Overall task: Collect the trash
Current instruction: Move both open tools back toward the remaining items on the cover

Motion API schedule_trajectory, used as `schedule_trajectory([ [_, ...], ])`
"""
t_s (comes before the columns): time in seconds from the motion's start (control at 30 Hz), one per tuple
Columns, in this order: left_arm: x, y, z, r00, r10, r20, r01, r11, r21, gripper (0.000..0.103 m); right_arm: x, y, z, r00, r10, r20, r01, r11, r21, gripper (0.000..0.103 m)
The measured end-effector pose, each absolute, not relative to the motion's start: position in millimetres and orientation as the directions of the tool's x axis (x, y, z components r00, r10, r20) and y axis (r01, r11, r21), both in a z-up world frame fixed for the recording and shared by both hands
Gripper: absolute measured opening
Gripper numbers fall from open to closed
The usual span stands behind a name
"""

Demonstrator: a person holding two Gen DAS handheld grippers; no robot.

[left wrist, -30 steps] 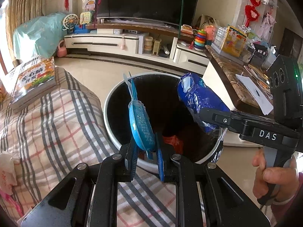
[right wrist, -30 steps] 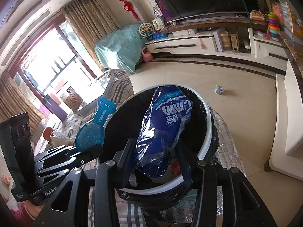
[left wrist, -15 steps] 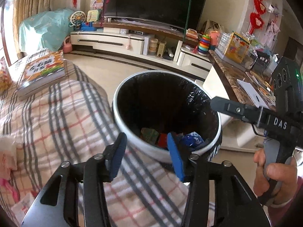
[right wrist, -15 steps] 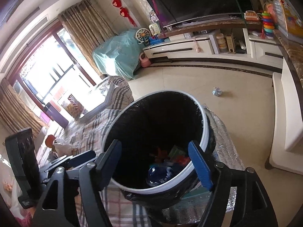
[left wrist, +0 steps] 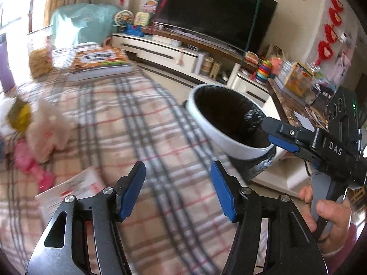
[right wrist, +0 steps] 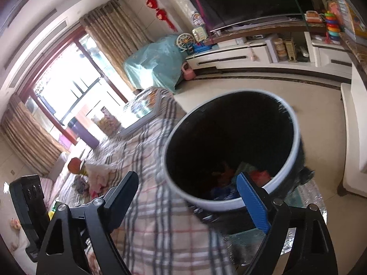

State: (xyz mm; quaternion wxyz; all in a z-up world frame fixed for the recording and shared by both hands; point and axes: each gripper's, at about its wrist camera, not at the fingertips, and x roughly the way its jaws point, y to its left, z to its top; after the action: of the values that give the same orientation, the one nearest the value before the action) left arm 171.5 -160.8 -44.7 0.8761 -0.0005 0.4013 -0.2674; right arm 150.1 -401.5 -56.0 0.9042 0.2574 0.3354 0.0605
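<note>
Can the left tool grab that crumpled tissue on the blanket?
Probably yes. The left tool is open and empty, and the crumpled tissue lies in the open on the checked blanket, with nothing between them.

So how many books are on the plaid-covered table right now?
1 book, lying flat at the far end of the plaid cloth, beyond the trash bin. Blur could hide others.

Trash bin beside checked table; wrappers, apparently, inside.
</note>
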Motion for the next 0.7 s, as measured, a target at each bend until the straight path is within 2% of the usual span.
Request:
schedule_trajectory([
  [0.7, 150.7, 5.1, -59.4, 0.636, -0.314, -0.705, 0.174, 0.948, -0.265, 0.06, 142.4, -262.1, -61.6, 0.678, 0.406, -0.612, -0.169, 0.897, 0.408, 0.09],
])
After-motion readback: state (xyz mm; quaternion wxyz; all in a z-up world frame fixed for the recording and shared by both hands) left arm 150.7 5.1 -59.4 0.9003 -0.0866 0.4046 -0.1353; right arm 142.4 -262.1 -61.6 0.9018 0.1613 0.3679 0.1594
